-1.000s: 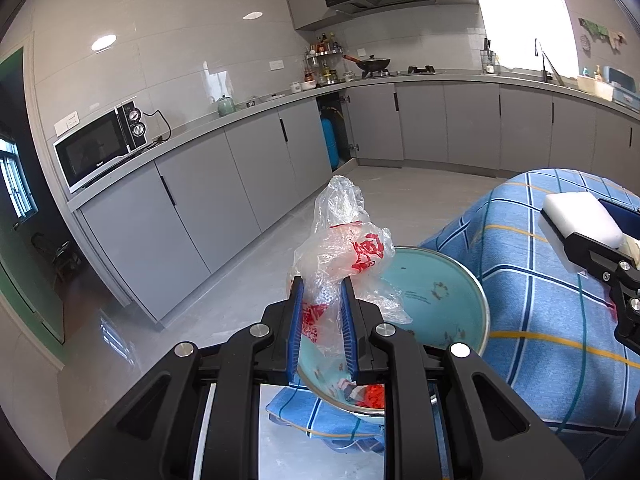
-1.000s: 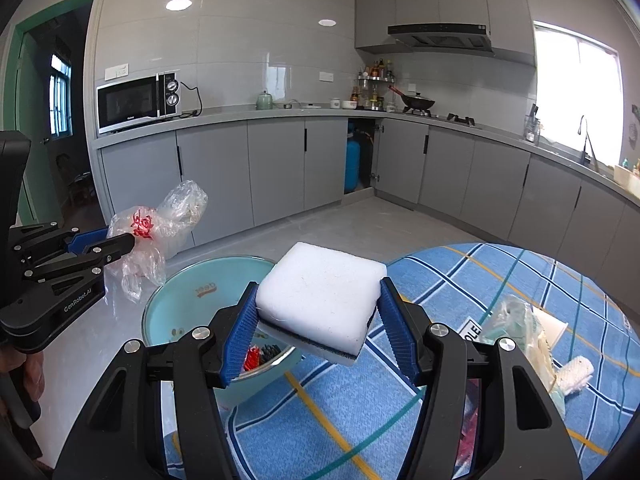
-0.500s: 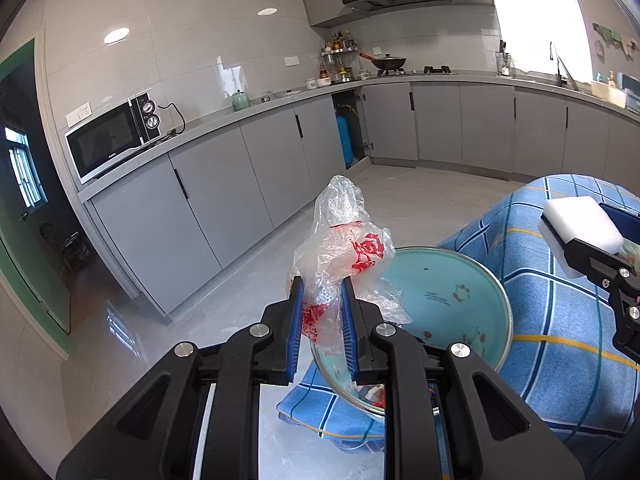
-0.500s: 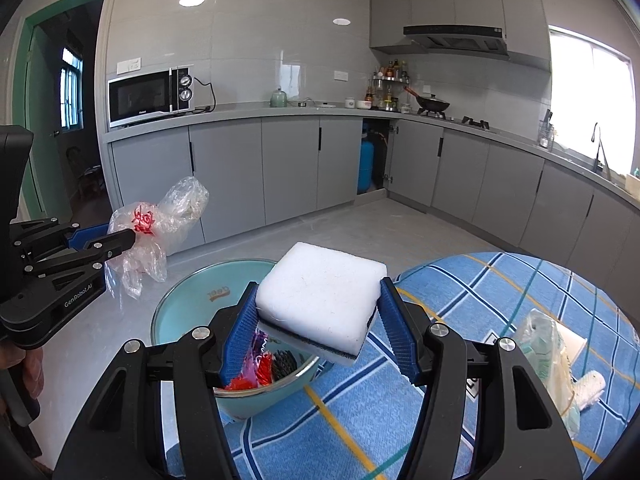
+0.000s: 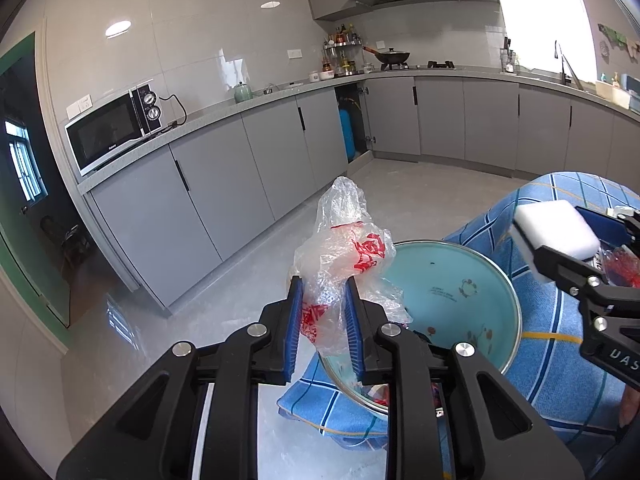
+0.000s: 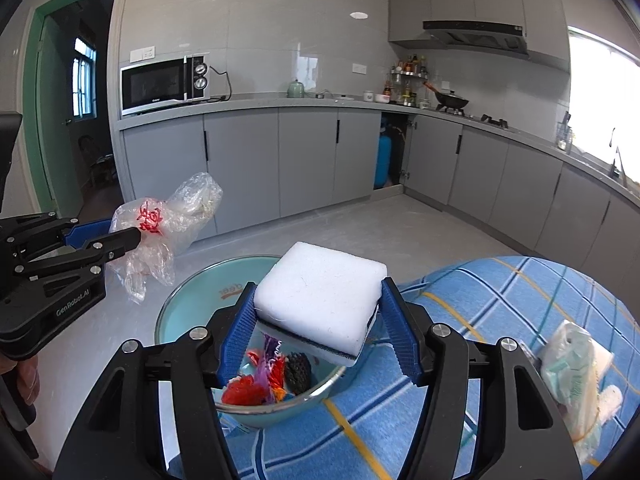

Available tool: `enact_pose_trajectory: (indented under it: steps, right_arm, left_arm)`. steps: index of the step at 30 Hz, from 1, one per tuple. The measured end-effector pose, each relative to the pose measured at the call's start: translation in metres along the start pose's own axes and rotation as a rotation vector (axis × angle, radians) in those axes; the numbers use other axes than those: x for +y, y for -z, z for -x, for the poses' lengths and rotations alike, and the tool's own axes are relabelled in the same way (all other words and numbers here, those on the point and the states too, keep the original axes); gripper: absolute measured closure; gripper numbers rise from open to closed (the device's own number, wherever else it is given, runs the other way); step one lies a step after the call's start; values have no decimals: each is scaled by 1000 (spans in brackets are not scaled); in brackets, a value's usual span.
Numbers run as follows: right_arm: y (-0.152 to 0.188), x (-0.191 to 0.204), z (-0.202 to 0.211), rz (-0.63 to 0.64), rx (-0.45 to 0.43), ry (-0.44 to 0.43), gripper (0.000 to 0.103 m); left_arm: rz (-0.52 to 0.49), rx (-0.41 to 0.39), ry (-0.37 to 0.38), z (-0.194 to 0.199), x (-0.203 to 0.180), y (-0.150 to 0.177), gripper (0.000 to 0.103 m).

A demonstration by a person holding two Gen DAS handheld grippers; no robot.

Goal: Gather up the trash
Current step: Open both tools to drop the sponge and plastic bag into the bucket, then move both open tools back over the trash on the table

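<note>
Trash in two pieces, one per gripper. Left gripper [image 5: 322,320]: a crumpled clear plastic bag [image 5: 344,264] with red print sits between its two blue fingers [image 5: 294,328], bulging up and forward past the fingertips; the fingers are easing apart, film still caught between the pads. In the right wrist view the same bag [image 6: 160,228] hangs off the fingertips, above the floor and just left of the basin rim. Right gripper [image 6: 318,330]: a white sponge block [image 6: 320,296] with a thin dark layer along its lower edge lies tilted between the widely spread blue fingers [image 6: 236,332]; the left pad touches its side, a sliver of gap shows at the right pad, and the fingers are opening. Directly below and ahead of those fingertips stands a pale teal enamel basin [image 6: 188,300] on the blue checked tablecloth [image 6: 500,304] at the near edge of the tabletop; inside it are red and purple wrappers [image 6: 260,380] and a dark scouring pad [image 6: 298,372]. Right of the right fingers, a scrunched pale green-and-white wrapper [image 6: 576,376] lies on the cloth. Seen from the left wrist, the sponge [image 5: 556,232] is held to the right, beyond the basin [image 5: 452,292]. Part of a hand [image 6: 24,376] shows at the left gripper's handle.
</note>
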State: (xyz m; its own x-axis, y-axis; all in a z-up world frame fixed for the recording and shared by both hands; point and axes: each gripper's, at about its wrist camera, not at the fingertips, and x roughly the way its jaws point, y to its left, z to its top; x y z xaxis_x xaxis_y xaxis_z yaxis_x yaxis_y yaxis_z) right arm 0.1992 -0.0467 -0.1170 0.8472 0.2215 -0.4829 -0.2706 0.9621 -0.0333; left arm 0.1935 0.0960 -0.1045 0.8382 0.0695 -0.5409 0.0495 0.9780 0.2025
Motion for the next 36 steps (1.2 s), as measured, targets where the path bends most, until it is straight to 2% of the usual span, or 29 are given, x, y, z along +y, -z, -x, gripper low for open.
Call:
enact_pose_trajectory:
  steps: [4,5,6,7,9,12,14,19,24,36]
  right_arm:
    - [-1,3,-5,8,-12,-13,27]
    - [-2,2,-5,5,-14,-8,24]
    - [-2,1,-5,-2,-17,-4,24]
    - [-2,0,-5,-8,-16,-2,24]
    - [-1,-3,-5,-18,-15,7,24]
    - [1,-9,-3,-30,-11,17,23]
    - [3,-13,0,-40,-13,22,23]
    - [10,-19,13,-56,-12,45,21]
    - [23,-31,31,-70,12,110,21]
    - [67,-98,101,-175,13,296,21]
  left_arm:
    - [3,7,-10,-4,1,1,66]
    - [4,9,-17,-5,1,1,58]
    - [4,9,-21,-6,2,2,53]
    - [4,10,-23,-7,2,2,53]
    - [8,17,-31,-9,3,2,43]
    - [8,17,-33,-9,2,3,40]
    - [9,12,-39,-8,1,3,29]
    - [8,3,-34,-4,-3,4,28]
    - [1,-8,-16,2,-14,6,26]
    - [-100,-26,99,23,-78,12,22]
